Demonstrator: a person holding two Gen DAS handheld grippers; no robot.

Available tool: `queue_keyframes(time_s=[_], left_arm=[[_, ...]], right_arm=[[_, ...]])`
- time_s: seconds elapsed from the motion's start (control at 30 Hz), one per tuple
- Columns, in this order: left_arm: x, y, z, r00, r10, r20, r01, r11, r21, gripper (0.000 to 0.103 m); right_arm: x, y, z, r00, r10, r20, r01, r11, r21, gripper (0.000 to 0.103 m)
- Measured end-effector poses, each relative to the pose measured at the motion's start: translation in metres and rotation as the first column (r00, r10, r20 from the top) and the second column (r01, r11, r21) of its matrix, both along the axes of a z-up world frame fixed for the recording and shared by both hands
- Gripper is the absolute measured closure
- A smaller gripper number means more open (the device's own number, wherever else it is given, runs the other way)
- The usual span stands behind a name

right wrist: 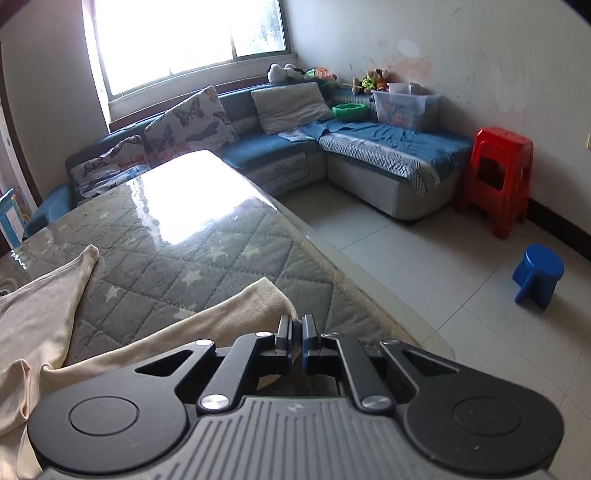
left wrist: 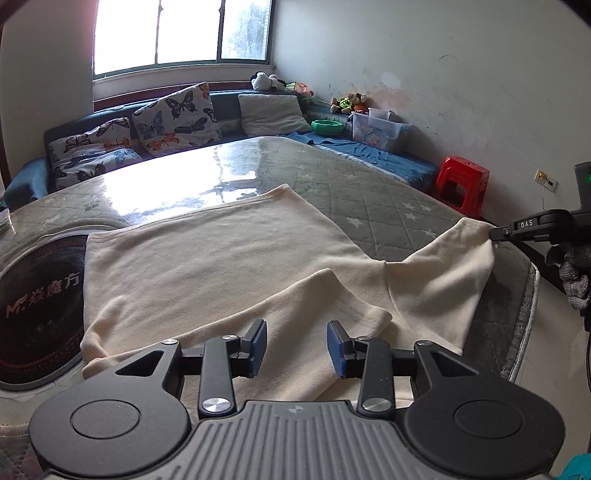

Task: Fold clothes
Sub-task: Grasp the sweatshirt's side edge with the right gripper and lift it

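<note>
A cream T-shirt (left wrist: 221, 258) lies spread on the quilted grey table cover (left wrist: 388, 206), its long axis running from the near table edge toward the window (left wrist: 177, 33), hem at the far end. One sleeve is folded in across the chest beside the near edge; the other sleeve is drawn out toward the table's right edge and lifted off the cover.

The left gripper (left wrist: 296, 345) hangs just above the folded sleeve with its blue pads apart, nothing between them. The right gripper (right wrist: 296, 334) has its jaws pinched tight on the tip of the raised sleeve (in the left wrist view the cloth bunches at its black fingertips).

Beyond the shirt's hem the table is bare and glossy under a clear sheet, with window glare. To the shirt's left a round black cooktop (left wrist: 37, 295) with red lettering is set into the table, and the shirt's edge overlaps it. Past the table's right edge is open tiled floor (right wrist: 424, 258), with a red plastic stool (right wrist: 498, 177) and a small blue stool (right wrist: 539, 273) well apart from the table. The fabric looks soft knit, with gentle wrinkles
</note>
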State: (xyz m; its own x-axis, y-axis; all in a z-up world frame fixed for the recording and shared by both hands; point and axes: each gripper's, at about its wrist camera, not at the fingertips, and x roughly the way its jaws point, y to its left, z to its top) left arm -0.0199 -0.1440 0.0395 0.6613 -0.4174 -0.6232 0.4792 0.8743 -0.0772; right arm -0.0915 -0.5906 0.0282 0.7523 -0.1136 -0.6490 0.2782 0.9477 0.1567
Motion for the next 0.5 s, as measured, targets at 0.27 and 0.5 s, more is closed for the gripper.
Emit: queue_keyframes(time_s=[0.27,0.5], left_arm=[[0.003,0.022,0.009,0.998,0.063,0.027,-0.062,0.998,-0.029,0.062],[-0.004,0.053,0.016,0.989,0.138,0.049,-0.135,0.989,-0.06,0.06]], right_arm=[[-0.004,0.017,0.046,0.993,0.082,0.082,-0.085,0.996,0.032,0.099],[0.008,0.084,0.092,0.939,0.309,0.151,-0.31,0.951,-0.017,0.099]])
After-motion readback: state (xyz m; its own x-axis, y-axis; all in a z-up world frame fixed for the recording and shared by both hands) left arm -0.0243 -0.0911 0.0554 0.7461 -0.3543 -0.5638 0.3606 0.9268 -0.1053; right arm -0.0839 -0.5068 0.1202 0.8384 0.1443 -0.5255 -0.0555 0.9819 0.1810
